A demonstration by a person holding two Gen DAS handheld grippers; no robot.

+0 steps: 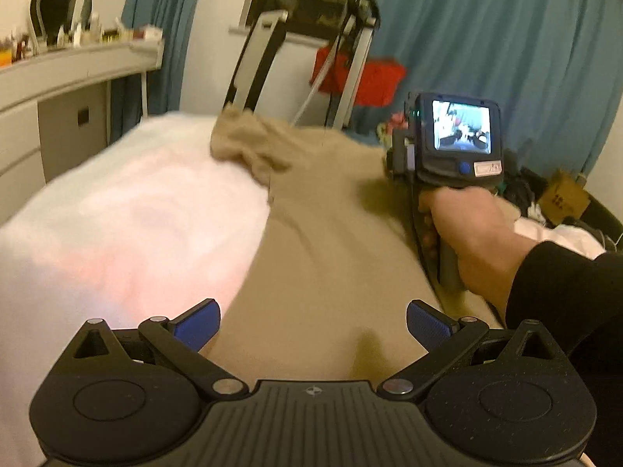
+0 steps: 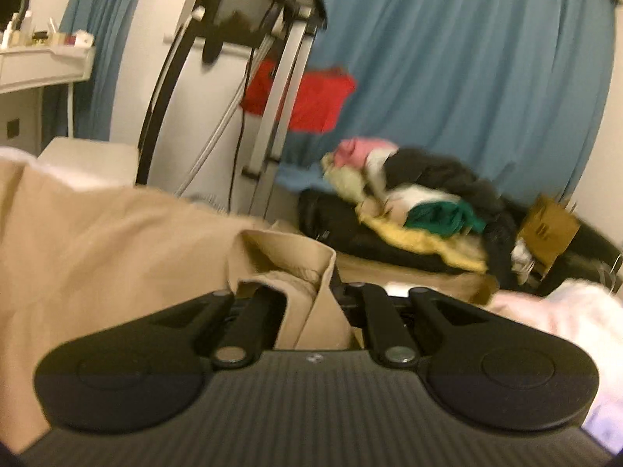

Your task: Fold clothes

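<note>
A tan garment [image 1: 327, 241] lies spread over a white blanket [image 1: 128, 214] on the bed. My left gripper [image 1: 313, 325] is open and empty, hovering just above the garment's near part. My right gripper [image 2: 307, 292] is shut on a bunched edge of the tan garment [image 2: 117, 241], with a fold of cloth standing up between its arms; its fingertips are hidden by the cloth. In the left wrist view the right gripper's body [image 1: 447, 148] is at the garment's right edge, held by a hand in a black sleeve.
A pile of mixed clothes [image 2: 420, 202] lies on a dark bag right of the bed. A cardboard box [image 2: 549, 229] sits beside it. A metal-framed machine with red cloth [image 2: 300, 97] stands before blue curtains. A white desk [image 1: 58, 78] is at left.
</note>
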